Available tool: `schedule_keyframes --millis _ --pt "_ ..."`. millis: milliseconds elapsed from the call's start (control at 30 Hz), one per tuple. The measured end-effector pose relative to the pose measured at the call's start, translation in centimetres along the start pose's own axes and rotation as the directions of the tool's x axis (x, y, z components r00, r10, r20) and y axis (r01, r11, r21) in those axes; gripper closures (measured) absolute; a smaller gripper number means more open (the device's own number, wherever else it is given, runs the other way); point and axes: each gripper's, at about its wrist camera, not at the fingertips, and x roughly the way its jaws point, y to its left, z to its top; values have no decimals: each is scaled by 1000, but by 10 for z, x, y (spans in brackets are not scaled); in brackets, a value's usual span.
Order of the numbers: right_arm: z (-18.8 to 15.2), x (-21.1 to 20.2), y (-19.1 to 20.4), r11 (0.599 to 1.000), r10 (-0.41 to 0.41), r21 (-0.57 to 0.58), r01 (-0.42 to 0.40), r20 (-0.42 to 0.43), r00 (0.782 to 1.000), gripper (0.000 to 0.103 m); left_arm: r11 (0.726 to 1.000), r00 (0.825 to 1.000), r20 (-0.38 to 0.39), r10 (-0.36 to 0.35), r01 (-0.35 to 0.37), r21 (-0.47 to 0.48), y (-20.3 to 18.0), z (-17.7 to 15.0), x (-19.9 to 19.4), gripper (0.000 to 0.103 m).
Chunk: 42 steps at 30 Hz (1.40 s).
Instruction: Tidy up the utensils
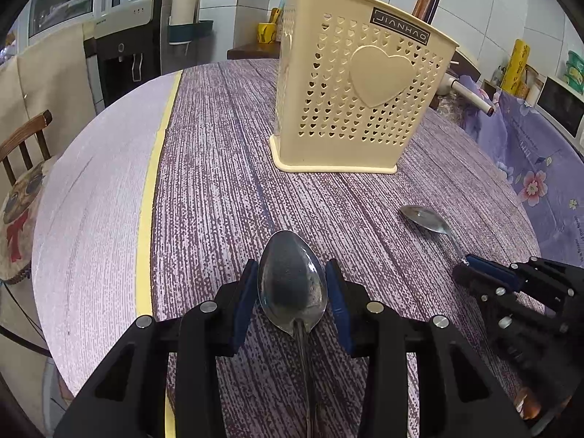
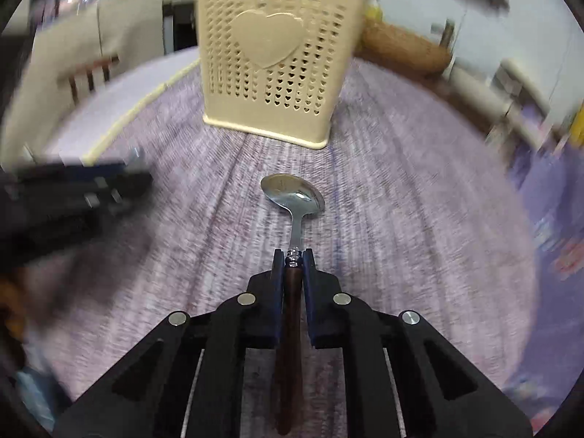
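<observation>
Purple woven tablecloth (image 1: 226,153) under both my grippers, cream heart-pattern utensil holder (image 1: 350,84) standing ahead. My left gripper (image 1: 292,284) sits spread around a large spoon bowl (image 1: 291,284), pads not touching. My right gripper (image 2: 293,259) pinches a wooden-handled spoon (image 2: 292,200).

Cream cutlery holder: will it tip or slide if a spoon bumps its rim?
The cream holder is tall on a narrow flared base, so a rim knock would probably tilt it. Perforated plastic suggests it is light, so it may slide on the tablecloth.
</observation>
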Motion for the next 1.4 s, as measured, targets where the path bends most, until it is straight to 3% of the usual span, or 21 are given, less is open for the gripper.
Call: schedule_keyframes --millis 33,67,100,167,233,267,300,333,400,433,500,533,600,633,733,933,1167,1400 --pt "2 -1 -12 993 89 73 -88 -8 996 92 1000 1000 0 -1 1 0 0 0 0 65" --pt "3 1 -31 957 226 187 -221 -7 974 92 1000 1000 0 -2 2 0 0 0 0 65" --pt "2 4 -48 897 344 293 -329 3 939 92 1000 1000 0 -2 2 -1 1 0 0 65" --pt "-2 14 -71 776 500 431 -460 22 866 92 1000 1000 1 -1 1 1 0 0 0 65" --pt "-12 30 -90 612 638 567 -551 57 768 92 1000 1000 1 1 -1 2 1 0 0 65" --pt "-17 35 -97 557 668 611 -562 72 740 92 1000 1000 0 1 -1 3 1 0 0 65" --pt "-20 38 -102 550 665 627 -552 71 743 92 1000 1000 1 0 0 2 1 0 0 65" --pt "-21 37 -104 570 644 623 -536 66 762 90 1000 1000 1 0 0 2 1 0 0 65" --pt "-22 30 -110 632 567 609 -480 59 821 89 1000 1000 0 0 0 3 1 0 0 65" --pt "-22 27 -111 648 546 603 -466 59 836 88 1000 1000 0 1 -1 3 0 0 0 65" --pt "-20 16 -112 725 453 561 -399 46 890 88 1000 1000 -1 1 -1 2 0 0 0 65" --pt "-17 12 -113 763 406 536 -362 40 913 83 1000 1000 0 2 -2 3 0 0 0 65" --pt "-9 4 -115 826 324 477 -301 35 945 64 1000 1000 0 2 -2 2 0 0 0 65" --pt "-7 0 -114 844 302 453 -287 40 952 47 1000 1000 0 2 -2 1 0 0 0 65" --pt "7 -10 -103 926 160 337 -168 52 986 44 1000 1000 0 3 -3 2 0 0 0 65" --pt "25 2 -84 982 39 182 -43 28 999 44 1000 1000 1 6 -6 1 -1 -1 0 65" --pt "23 27 -75 986 3 164 3 -38 999 44 1000 1000 2 5 -5 0 0 -1 0 65" --pt "30 36 -49 988 -38 145 44 -43 998 44 1000 1000 3 9 -9 1 0 -1 1 65"
